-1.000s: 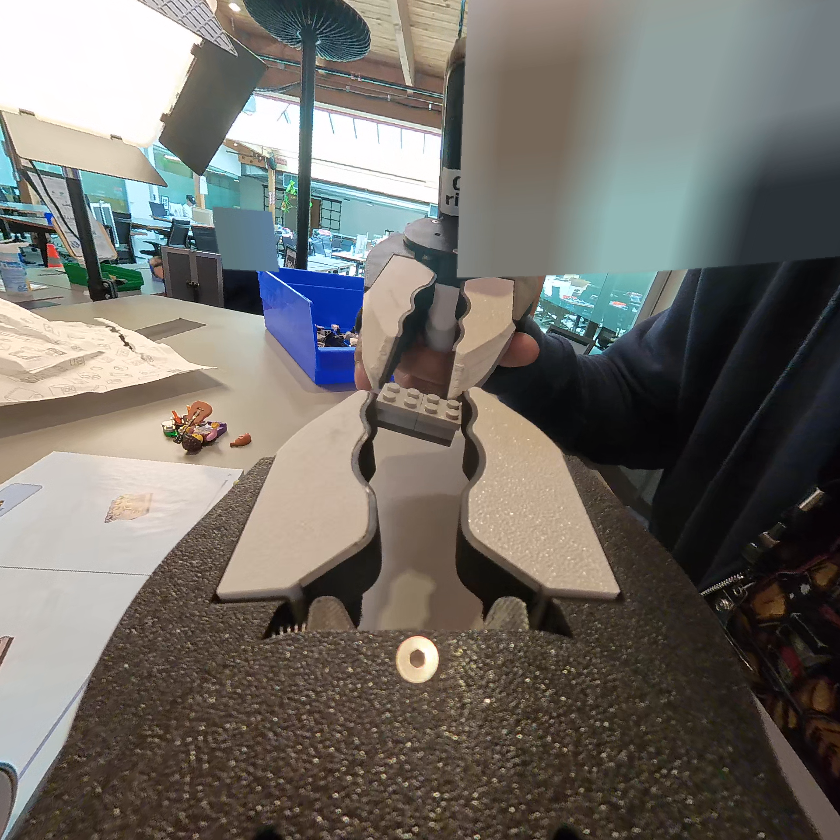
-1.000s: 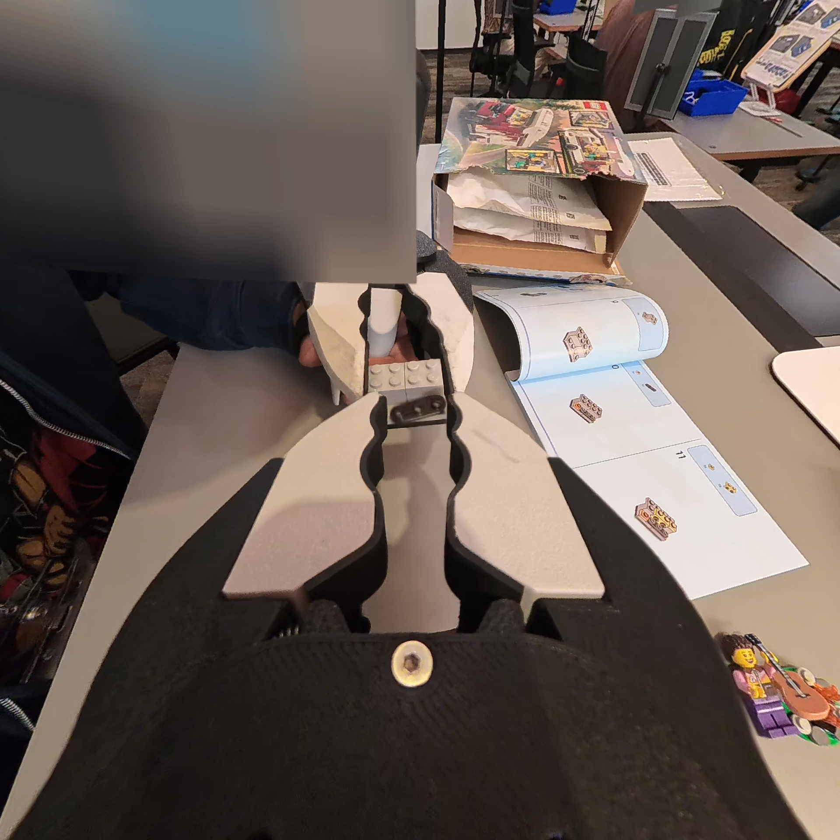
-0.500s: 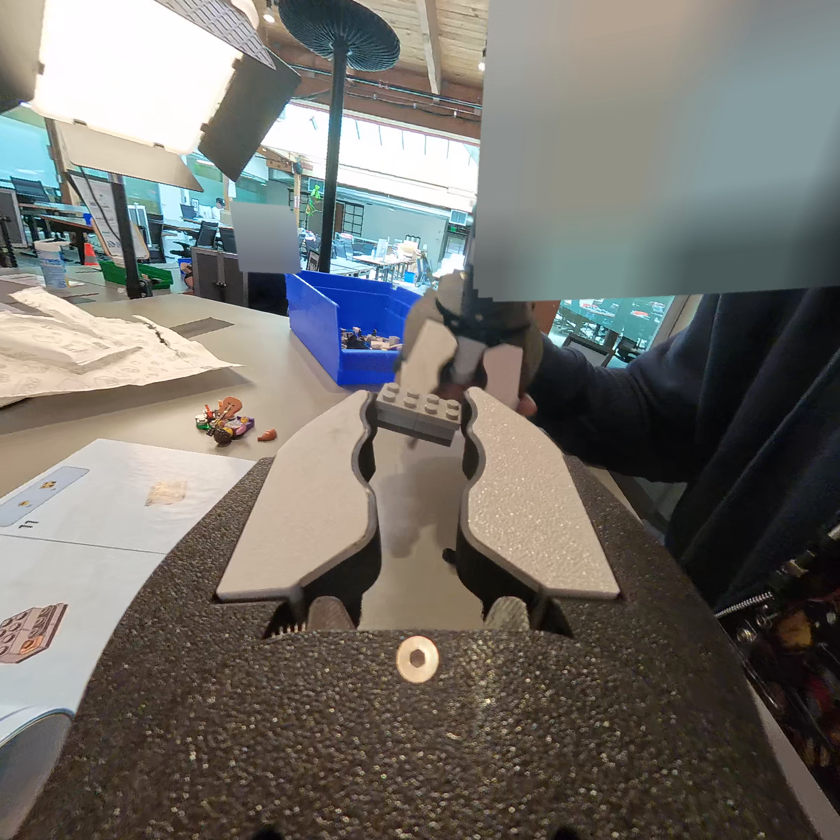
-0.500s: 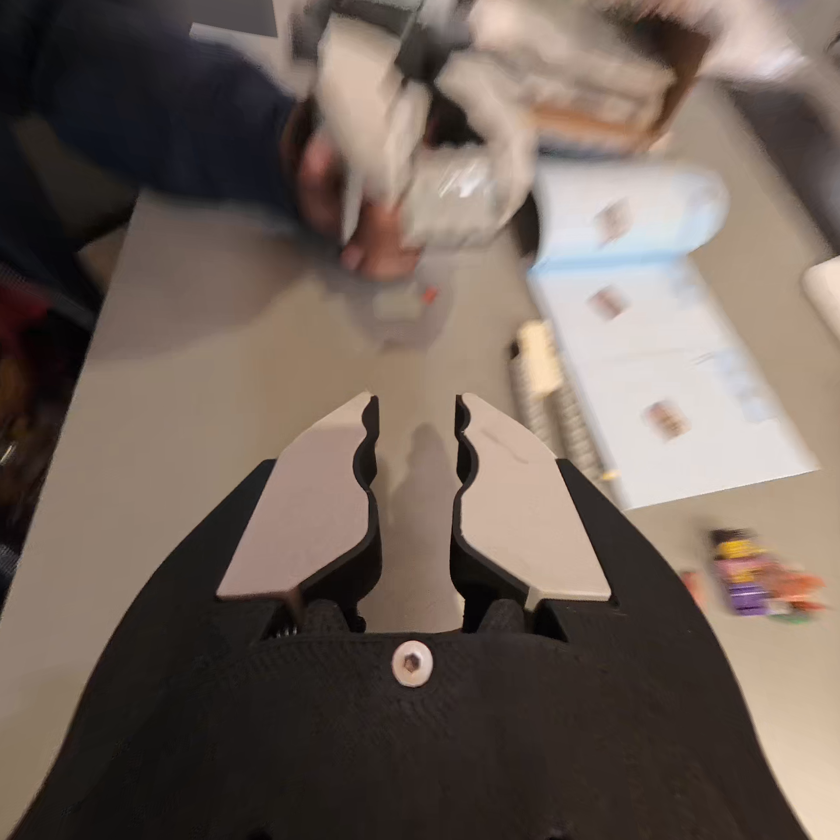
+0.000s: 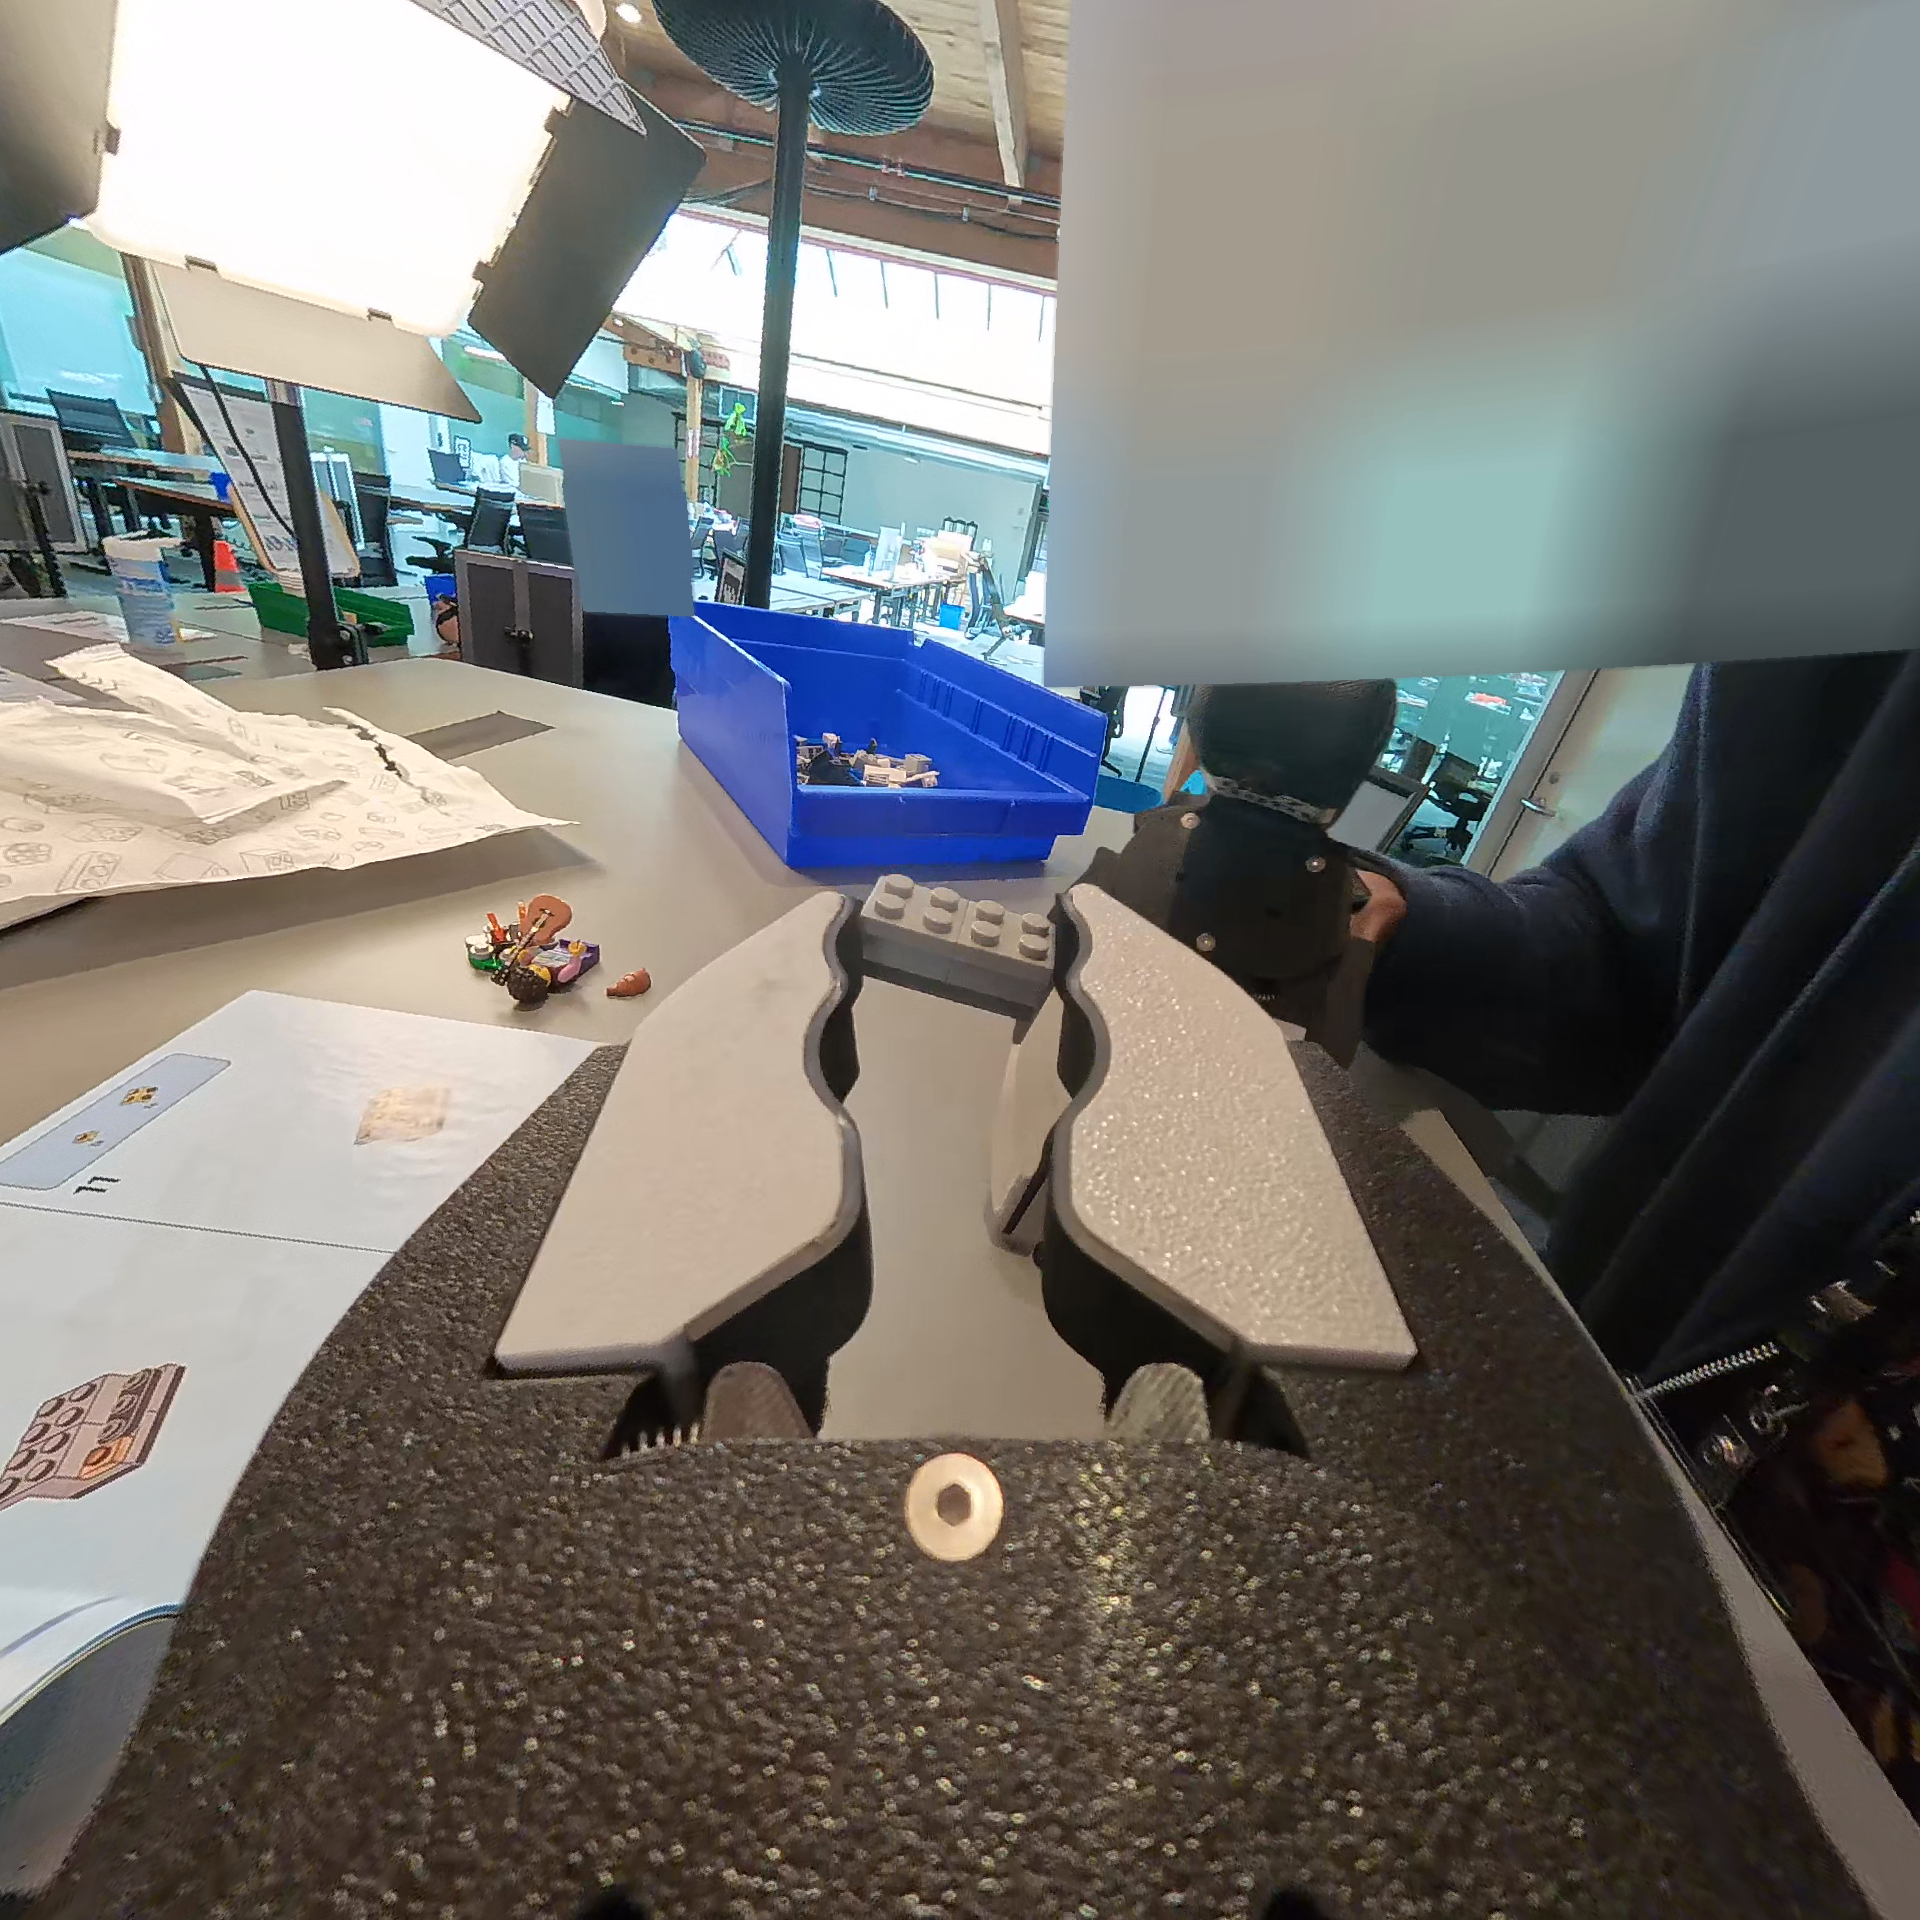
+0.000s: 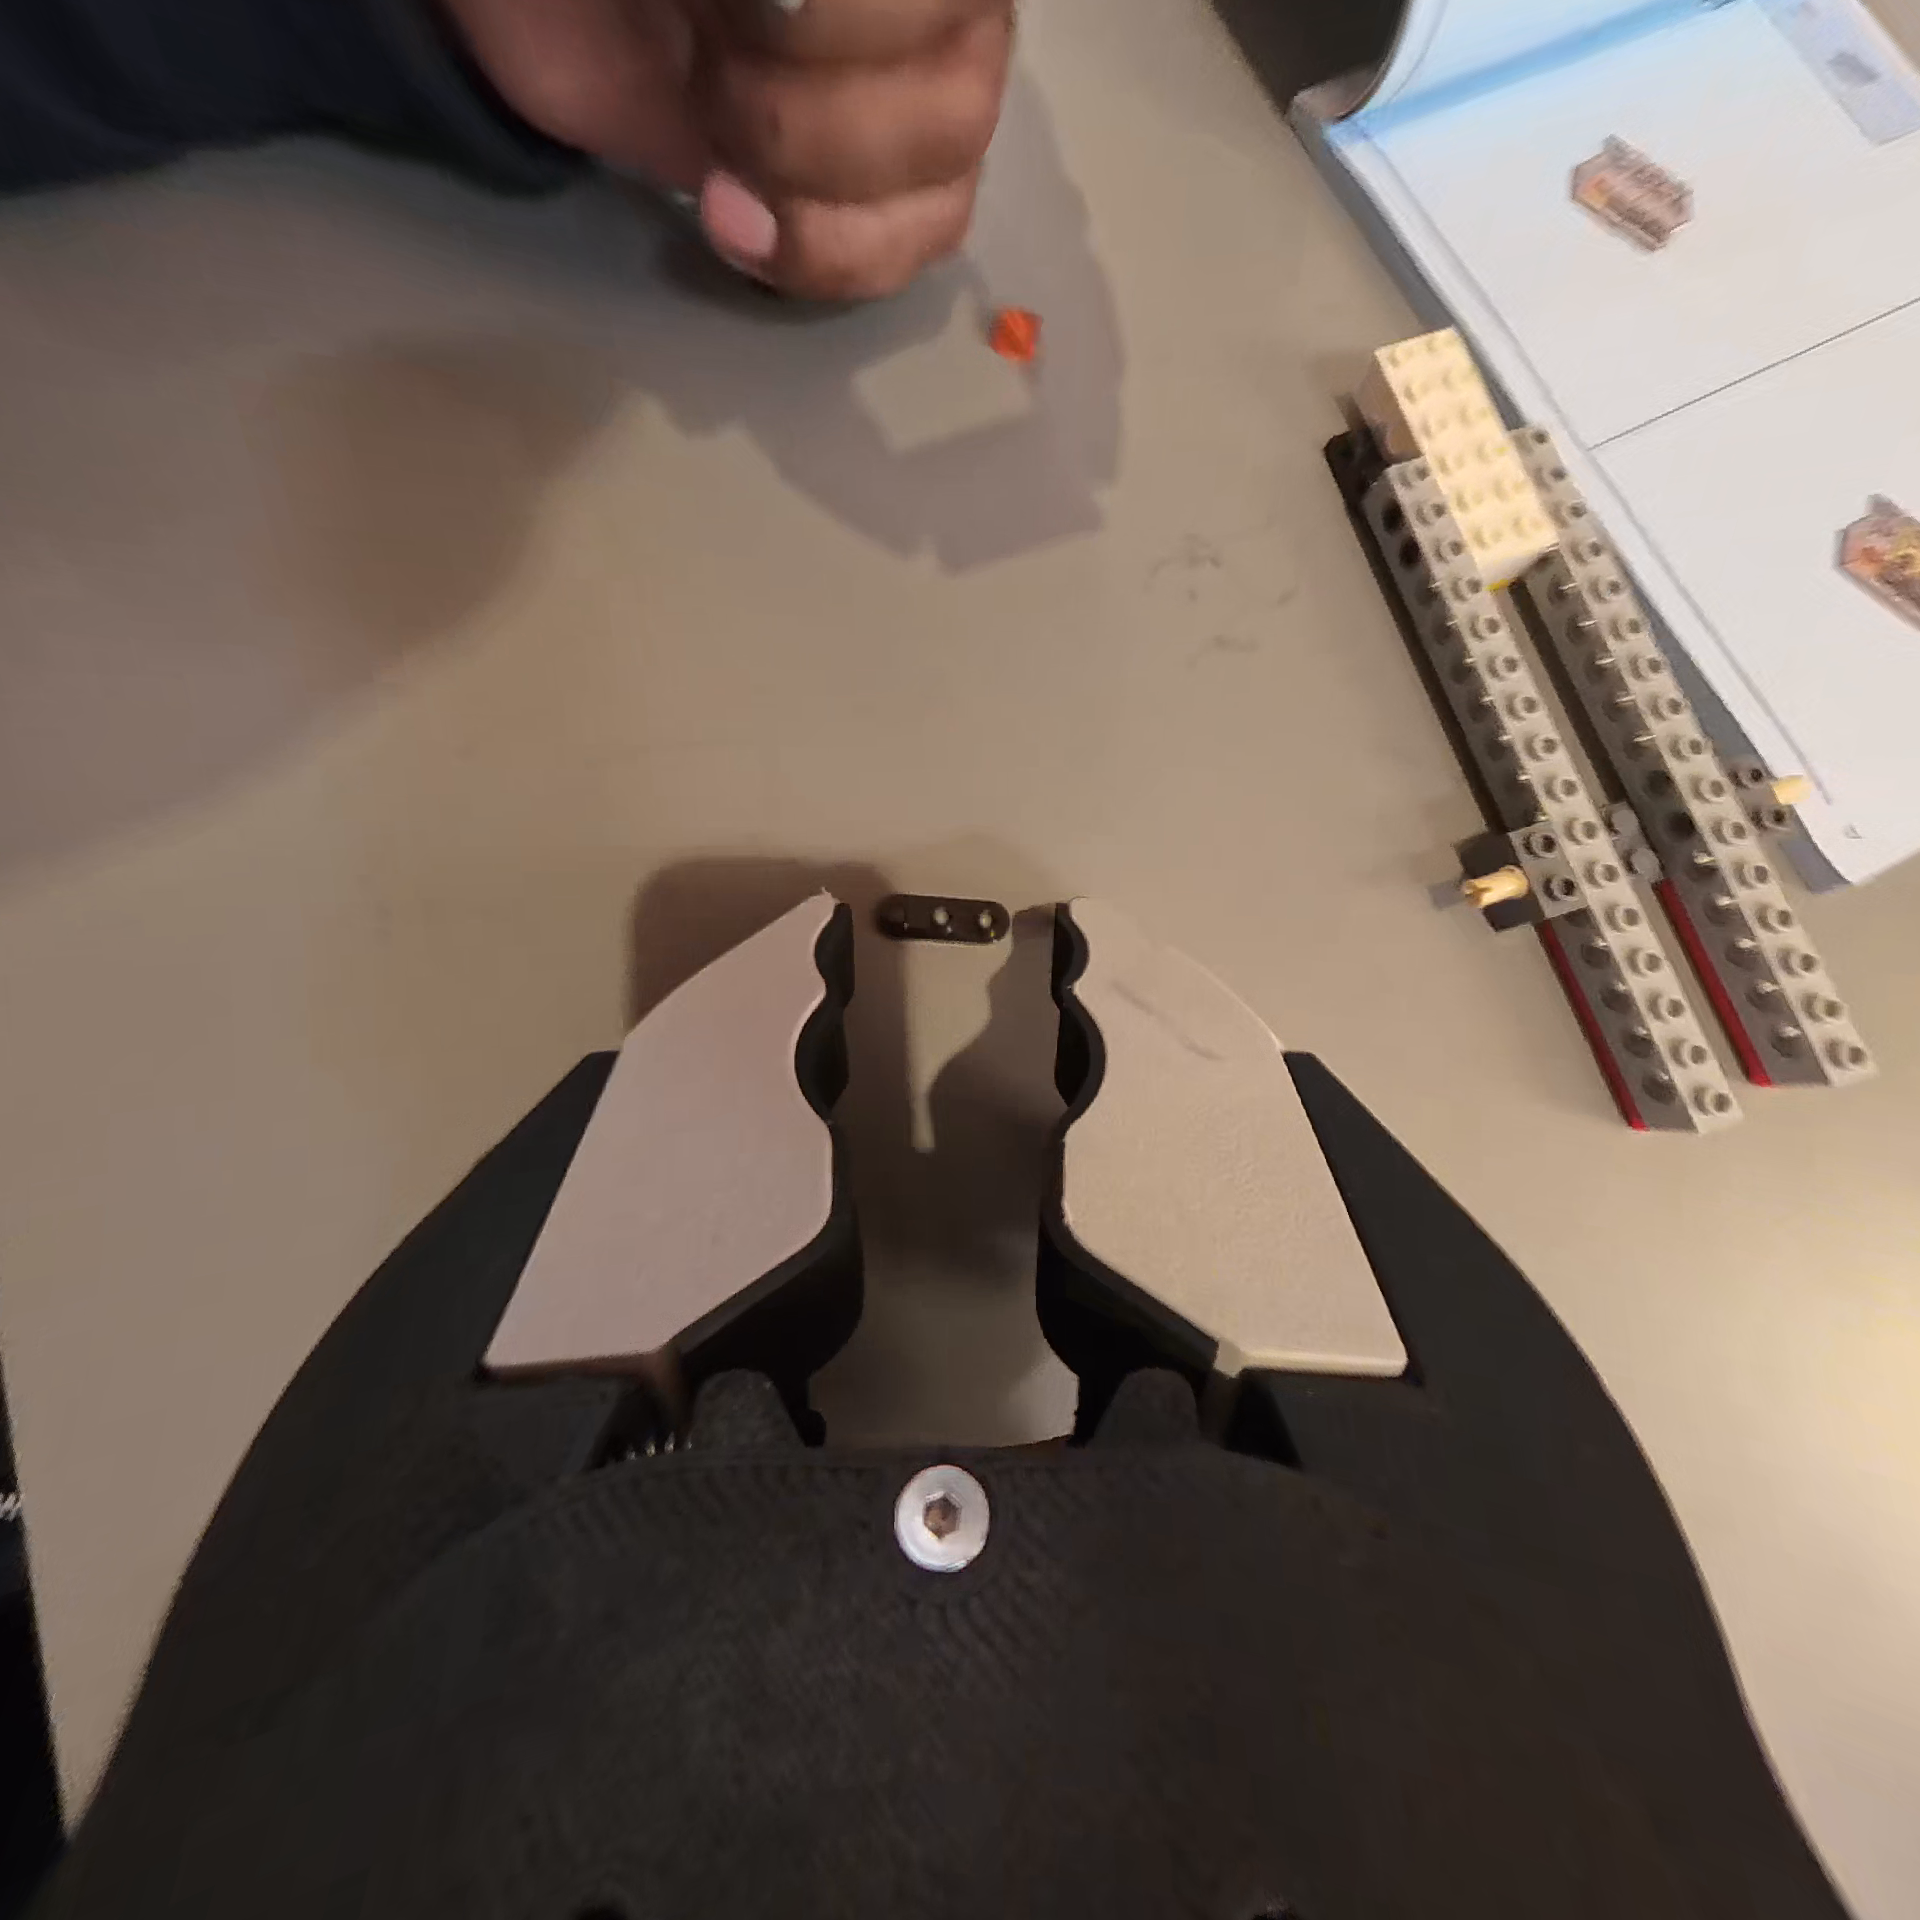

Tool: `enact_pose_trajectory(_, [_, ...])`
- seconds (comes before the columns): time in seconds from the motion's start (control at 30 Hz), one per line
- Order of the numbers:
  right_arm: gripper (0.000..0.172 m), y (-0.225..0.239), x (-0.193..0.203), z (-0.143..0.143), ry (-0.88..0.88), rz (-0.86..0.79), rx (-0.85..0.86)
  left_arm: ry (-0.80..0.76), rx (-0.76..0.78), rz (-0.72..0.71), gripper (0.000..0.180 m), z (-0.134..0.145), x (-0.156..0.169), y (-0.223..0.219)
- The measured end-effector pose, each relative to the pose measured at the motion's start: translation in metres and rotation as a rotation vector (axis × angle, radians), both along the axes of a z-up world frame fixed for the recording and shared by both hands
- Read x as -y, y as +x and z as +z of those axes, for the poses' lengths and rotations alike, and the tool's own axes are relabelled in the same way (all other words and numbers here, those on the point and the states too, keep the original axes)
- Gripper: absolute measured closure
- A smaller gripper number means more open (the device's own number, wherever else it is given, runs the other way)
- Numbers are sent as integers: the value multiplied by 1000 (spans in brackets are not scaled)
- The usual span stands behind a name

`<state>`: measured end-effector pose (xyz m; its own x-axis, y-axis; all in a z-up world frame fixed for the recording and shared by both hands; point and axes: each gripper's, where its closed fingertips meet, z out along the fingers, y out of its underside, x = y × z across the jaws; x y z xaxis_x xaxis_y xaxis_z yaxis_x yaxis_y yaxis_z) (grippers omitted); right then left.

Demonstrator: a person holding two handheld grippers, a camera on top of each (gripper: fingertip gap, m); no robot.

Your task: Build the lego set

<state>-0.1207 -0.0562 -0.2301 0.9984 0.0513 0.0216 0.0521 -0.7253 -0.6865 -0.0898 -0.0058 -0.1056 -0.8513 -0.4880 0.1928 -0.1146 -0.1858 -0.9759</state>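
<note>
My left gripper (image 5: 956,935) is shut on a grey studded brick block (image 5: 961,940), pinched endwise between both fingertips and held above the table, studs up. My right gripper (image 6: 943,914) is open and points down at the grey table (image 6: 520,727). A small black oblong piece with holes (image 6: 943,921) lies on the table between its fingertips, with a gap on each side. In the left wrist view the right gripper's black body (image 5: 1257,894) shows just behind the brick, held by a hand in a dark sleeve.
A blue bin (image 5: 914,831) with loose pieces stands behind the brick. A minifigure (image 5: 530,951), an open booklet (image 5: 260,1132) and a torn paper bag (image 5: 156,800) lie to the left. Long grey beams (image 6: 1590,748) and a small red piece (image 6: 1016,335) lie near my right gripper. Across from one pair of fingers to the other is roughly 15 centimetres. The minifigure (image 5: 530,951) is about equally far from each gripper, around 20 centimetres.
My right gripper left the grey brick, swung down over the table and opened wider. The dark piece seen at its tips under the brick now lies on the table. My left grip is unchanged.
</note>
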Motion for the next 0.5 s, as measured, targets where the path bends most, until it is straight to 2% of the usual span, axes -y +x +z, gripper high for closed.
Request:
enact_pose_trajectory(0.27, [136, 1, 0, 0, 1, -27, 2, 20, 1, 10, 145, -3, -1, 1])
enact_pose_trajectory(0.5, [148, 0, -1, 0, -5, -34, 2, 63, -12, 31, 145, -8, -1, 4])
